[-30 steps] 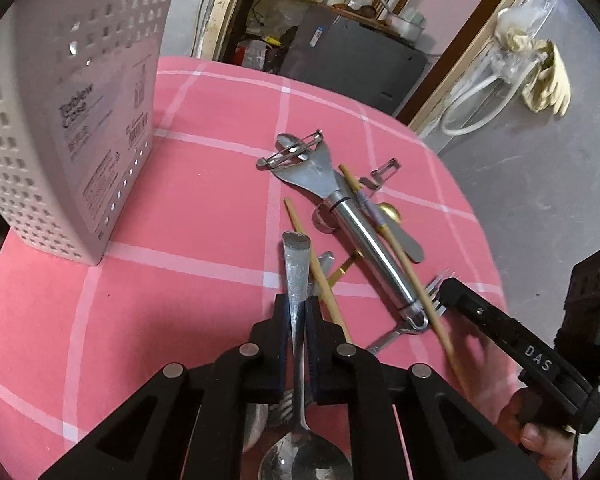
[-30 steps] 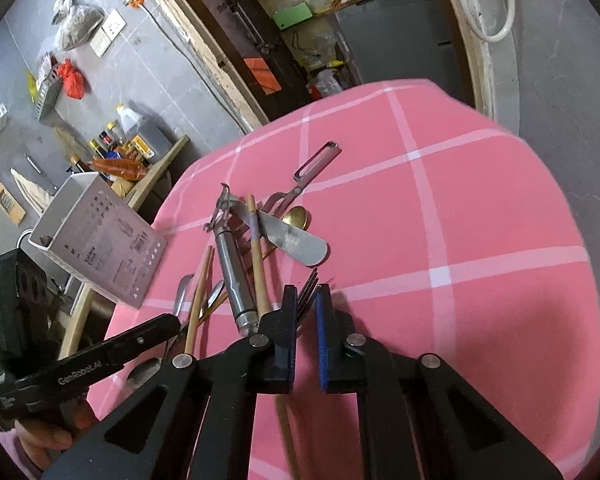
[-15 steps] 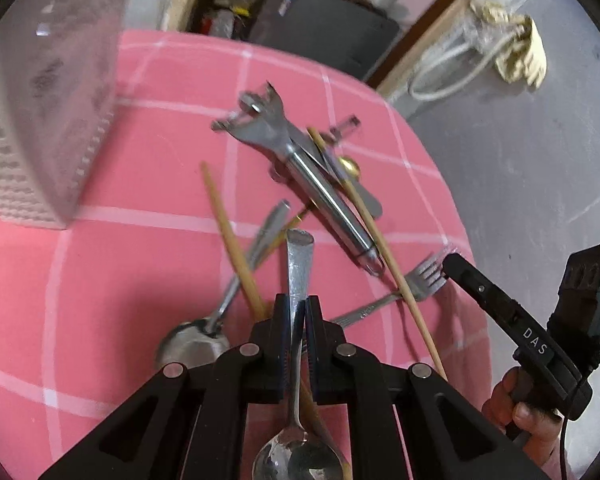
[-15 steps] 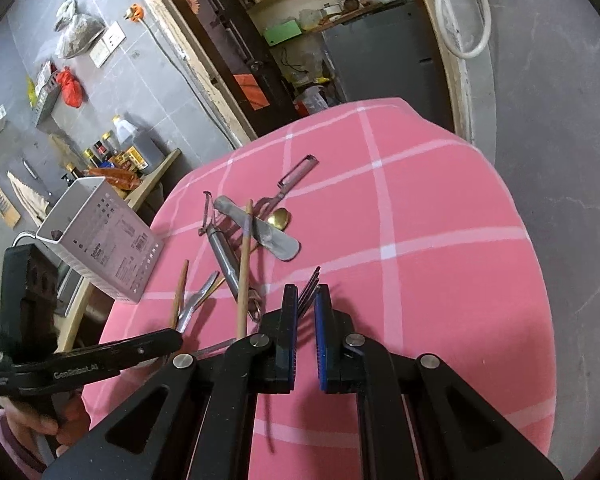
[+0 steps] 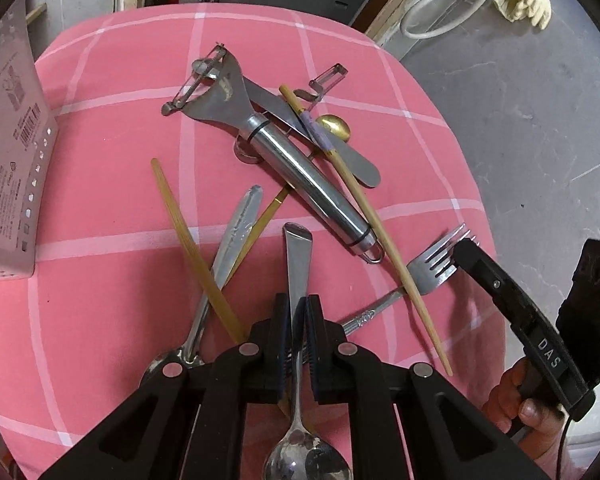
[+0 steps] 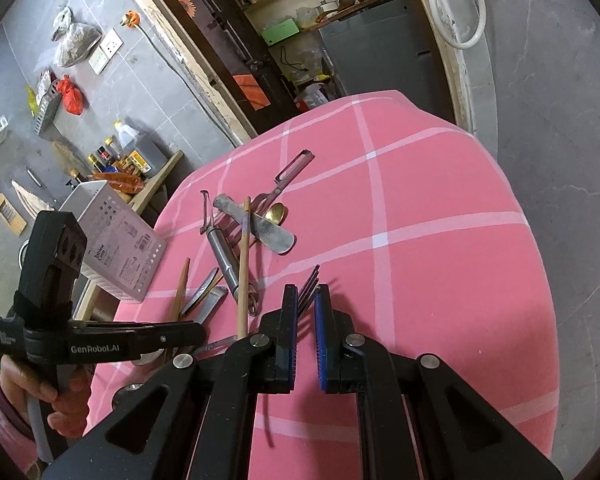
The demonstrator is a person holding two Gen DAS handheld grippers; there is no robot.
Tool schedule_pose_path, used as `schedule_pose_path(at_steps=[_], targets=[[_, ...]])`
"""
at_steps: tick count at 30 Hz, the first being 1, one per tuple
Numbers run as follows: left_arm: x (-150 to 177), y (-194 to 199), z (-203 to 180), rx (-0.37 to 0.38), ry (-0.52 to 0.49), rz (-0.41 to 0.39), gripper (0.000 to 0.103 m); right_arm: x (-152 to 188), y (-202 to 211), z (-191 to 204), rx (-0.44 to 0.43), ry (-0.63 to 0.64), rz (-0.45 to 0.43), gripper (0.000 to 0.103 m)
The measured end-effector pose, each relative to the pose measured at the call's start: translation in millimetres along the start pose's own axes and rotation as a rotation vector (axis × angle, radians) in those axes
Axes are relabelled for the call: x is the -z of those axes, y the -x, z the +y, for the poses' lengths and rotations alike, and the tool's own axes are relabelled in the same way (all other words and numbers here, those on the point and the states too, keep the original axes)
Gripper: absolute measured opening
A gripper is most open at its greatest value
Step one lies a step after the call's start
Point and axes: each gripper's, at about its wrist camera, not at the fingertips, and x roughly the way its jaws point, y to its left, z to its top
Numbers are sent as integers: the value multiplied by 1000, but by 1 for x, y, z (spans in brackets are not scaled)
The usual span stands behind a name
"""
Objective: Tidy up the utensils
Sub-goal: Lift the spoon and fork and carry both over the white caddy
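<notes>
My left gripper [image 5: 298, 308] is shut on a steel spoon [image 5: 299, 264], handle pointing forward, bowl back under the jaws, held above the table. My right gripper [image 6: 306, 300] has its jaws narrowly apart around the tines of a fork [image 6: 310, 282]; the fork also shows in the left wrist view [image 5: 434, 268], lying on the cloth. A pile of utensils lies mid-table: a steel peeler [image 5: 260, 136], a butter knife [image 5: 356, 164], wooden chopsticks [image 5: 364, 216], a second spoon [image 5: 228, 248]. The white perforated utensil holder [image 6: 116, 240] stands at the table's left.
The round table has a pink checked cloth [image 6: 440, 240]. A slim peeler [image 6: 294, 168] and a gold spoon [image 6: 276, 214] lie at the far side of the pile. Beyond the table edge are a grey floor, a doorway and shelves with bottles.
My left gripper has lifted and swung right with the spoon, so the holder slid to the left edge. My right gripper has risen slightly, still at the fork's tines.
</notes>
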Motion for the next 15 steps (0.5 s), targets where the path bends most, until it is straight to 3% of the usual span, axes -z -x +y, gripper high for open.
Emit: schedule_pose_path(at_steps=[5,10,15], targets=[[9,6,1,43,16,-61,7,-3,19,10,30,48,-56,6],[29,40,-6,108,2,-241,3,-14,47,28,93,140,-129,5],[40,65,-8,129,6,-350,2,-25,76,48,162,224,-193,4]])
